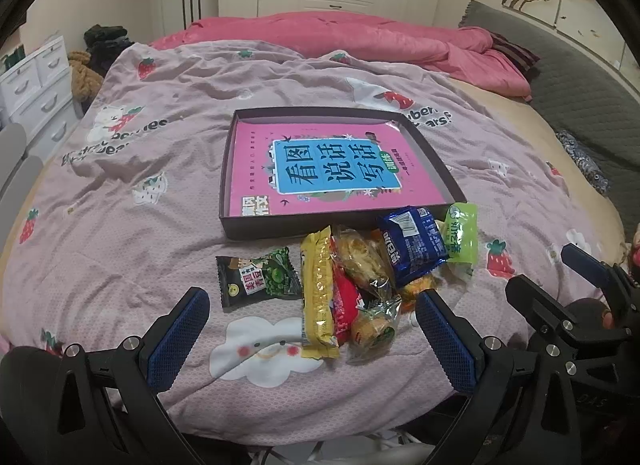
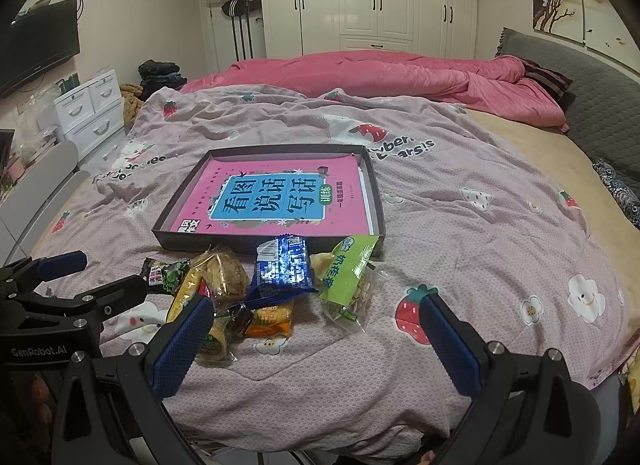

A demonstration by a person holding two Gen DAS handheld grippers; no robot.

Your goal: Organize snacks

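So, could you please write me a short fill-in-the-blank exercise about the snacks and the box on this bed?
1. The pink book lies inside a shallow dark ____.
2. The snack pile lies on the quilt, ____ the box.
3. The blue packet lies next to a ____ packet on its right.
4. Both the left gripper and the right gripper are ____.

Missing words: box; outside; green; open
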